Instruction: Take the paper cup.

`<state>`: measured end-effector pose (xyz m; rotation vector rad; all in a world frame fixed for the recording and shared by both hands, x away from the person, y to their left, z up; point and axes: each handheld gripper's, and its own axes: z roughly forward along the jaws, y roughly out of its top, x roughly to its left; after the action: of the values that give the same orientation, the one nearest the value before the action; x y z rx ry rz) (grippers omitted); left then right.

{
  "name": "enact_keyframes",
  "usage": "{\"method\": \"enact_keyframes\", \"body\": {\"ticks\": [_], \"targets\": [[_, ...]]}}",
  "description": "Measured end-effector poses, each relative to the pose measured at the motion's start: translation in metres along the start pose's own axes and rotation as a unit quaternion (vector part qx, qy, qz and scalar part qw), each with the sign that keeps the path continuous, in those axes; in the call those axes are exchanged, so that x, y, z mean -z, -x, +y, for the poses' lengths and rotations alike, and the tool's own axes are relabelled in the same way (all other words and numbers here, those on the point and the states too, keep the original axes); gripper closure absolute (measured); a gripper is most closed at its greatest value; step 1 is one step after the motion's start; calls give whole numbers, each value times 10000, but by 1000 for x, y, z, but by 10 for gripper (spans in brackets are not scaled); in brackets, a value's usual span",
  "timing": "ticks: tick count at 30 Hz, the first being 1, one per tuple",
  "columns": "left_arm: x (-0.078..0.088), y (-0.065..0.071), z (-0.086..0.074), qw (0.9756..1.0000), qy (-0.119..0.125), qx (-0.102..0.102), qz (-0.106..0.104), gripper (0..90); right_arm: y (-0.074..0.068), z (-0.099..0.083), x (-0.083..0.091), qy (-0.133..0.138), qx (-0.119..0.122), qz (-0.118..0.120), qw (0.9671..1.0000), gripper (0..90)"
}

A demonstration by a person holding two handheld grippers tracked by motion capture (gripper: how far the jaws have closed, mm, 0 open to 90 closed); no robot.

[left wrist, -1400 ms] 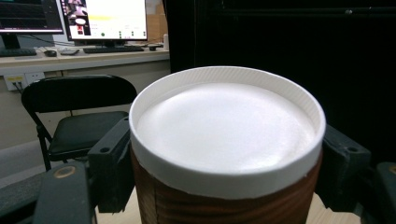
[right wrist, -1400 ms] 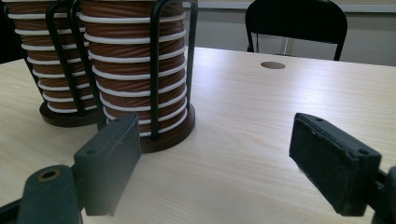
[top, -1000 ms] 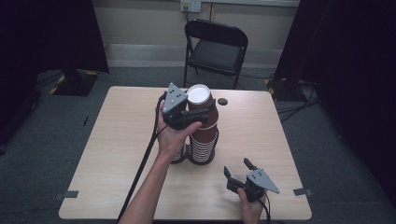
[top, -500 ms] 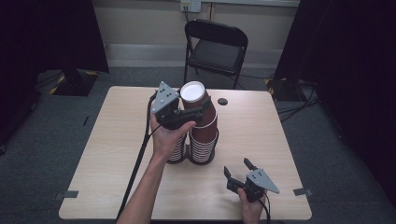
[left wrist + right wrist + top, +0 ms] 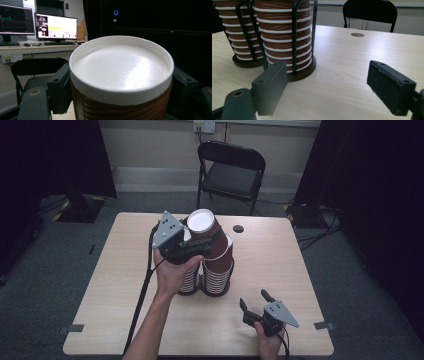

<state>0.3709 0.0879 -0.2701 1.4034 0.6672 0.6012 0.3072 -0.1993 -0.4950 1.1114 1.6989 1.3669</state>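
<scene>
A light wooden table (image 5: 125,285) stands on grey carpet (image 5: 45,285), with a small round dark hole (image 5: 238,228) near its far edge. Behind the far edge a black folding chair (image 5: 231,170) faces the table, in front of a pale wall with a socket plate (image 5: 204,126). Dark curtains (image 5: 370,180) hang at both sides of the room. Black cables (image 5: 320,237) lie on the carpet to the right of the table, and strips of tape (image 5: 71,328) mark the floor near its near corners. In the left gripper view, two lit monitors (image 5: 55,27) sit on a desk (image 5: 30,48) beyond the chair, and a small blue ring light (image 5: 115,12) glows on a dark panel.
</scene>
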Motion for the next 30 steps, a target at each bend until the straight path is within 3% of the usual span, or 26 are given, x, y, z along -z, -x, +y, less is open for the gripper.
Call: {"method": "enact_keyframes", "body": {"ticks": [6, 10, 18, 23, 30], "targets": [[7, 3, 0, 9998, -101, -124, 101, 218, 0, 0, 0, 0, -2, -12, 10000, 158], [13, 4, -2, 9999, -96, -30, 35, 219, 0, 0, 0, 1, 0, -1, 10000, 158], [28, 10, -5, 9998, -120, -146, 4, 218, 0, 0, 0, 8, 9, -19, 10000, 158], [35, 14, -13, 9997, -208, -101, 67, 219, 0, 0, 0, 9, 22, -22, 10000, 158], [43, 17, -25, 9993, -358, -96, -16, 219, 0, 0, 0, 13, 25, -22, 10000, 158]]}}
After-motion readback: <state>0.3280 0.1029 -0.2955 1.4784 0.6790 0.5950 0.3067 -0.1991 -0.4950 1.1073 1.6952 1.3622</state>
